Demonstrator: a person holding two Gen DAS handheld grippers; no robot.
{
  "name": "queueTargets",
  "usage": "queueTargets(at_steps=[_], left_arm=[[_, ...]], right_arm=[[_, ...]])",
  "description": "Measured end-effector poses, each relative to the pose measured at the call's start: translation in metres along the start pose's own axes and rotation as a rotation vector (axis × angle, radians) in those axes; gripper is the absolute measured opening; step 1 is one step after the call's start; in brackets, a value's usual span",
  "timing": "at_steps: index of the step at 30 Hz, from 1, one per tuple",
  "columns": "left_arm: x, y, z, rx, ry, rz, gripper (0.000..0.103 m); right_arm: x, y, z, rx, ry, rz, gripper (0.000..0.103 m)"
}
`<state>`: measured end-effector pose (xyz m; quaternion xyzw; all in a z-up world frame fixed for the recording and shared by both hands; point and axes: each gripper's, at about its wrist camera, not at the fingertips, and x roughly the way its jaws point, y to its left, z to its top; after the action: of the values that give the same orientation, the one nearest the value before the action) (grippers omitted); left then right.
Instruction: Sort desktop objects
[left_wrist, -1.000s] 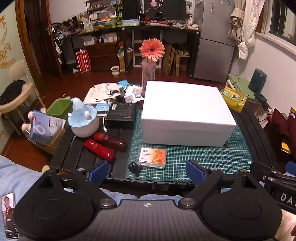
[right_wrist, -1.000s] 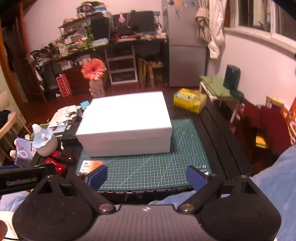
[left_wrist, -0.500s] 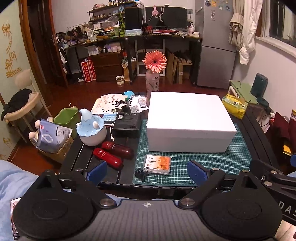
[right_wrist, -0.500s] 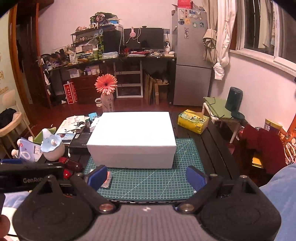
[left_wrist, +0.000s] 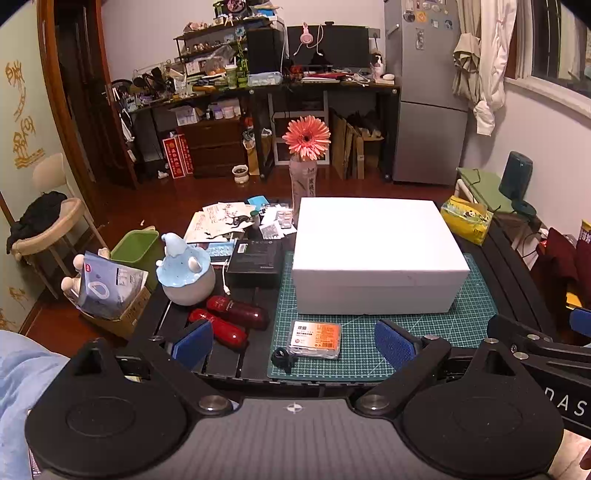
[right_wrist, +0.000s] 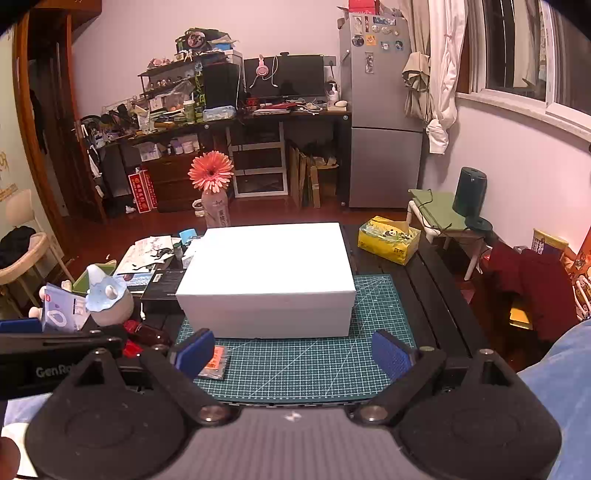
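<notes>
White and closed, the large box (left_wrist: 376, 251) is set on the green cutting mat (left_wrist: 424, 343) toward the table's far edge, with the orange-labelled card pack (left_wrist: 314, 334) and a small black clip (left_wrist: 282, 359) lying on the mat's near left corner, apart from the box. Compared with a second ago, more of the room behind the table is taken in by both wrist views and the table things appear lower in frame; the objects themselves are not seen to have been shifted. The left gripper (left_wrist: 293, 341) is held above the table's near edge with its jaws spread wide and nothing between them; the right gripper (right_wrist: 291, 352) is likewise released and empty over the mat's near edge. Bare mat is left between the box and the near edge, and along the box's right side. The table's left edge is crowded: two red cases (left_wrist: 229, 319), a blue-capped figure (left_wrist: 184, 273) and a black box (left_wrist: 256, 262) are packed near one another. A yellow tissue pack (right_wrist: 388, 238) is placed at the far right corner.
</notes>
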<state>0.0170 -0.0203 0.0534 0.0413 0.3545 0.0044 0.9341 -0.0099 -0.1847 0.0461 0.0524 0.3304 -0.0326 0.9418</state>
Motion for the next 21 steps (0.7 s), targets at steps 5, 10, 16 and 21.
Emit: queueTargets(at_steps=[5,10,16,21], left_arm=[[-0.0010,0.0017,0.0004,-0.004,-0.006,0.004,0.095],[-0.0012,0.0024,0.0001,-0.007,-0.005,0.002,0.095],[-0.0021,0.0026,-0.0001,-0.008,-0.010,0.008,0.095],[-0.0030,0.0027,-0.0011,-0.009,-0.014,0.009,0.095]], right_arm=[[-0.0012,0.0013,0.0004,0.001,-0.005,0.001,0.092],[-0.0006,0.0042,-0.0010,-0.002,-0.005,0.001,0.092],[-0.0001,0.0051,-0.0018,0.002,-0.002,0.004,0.092],[-0.0004,0.0045,-0.0014,0.005,-0.002,0.007,0.092]])
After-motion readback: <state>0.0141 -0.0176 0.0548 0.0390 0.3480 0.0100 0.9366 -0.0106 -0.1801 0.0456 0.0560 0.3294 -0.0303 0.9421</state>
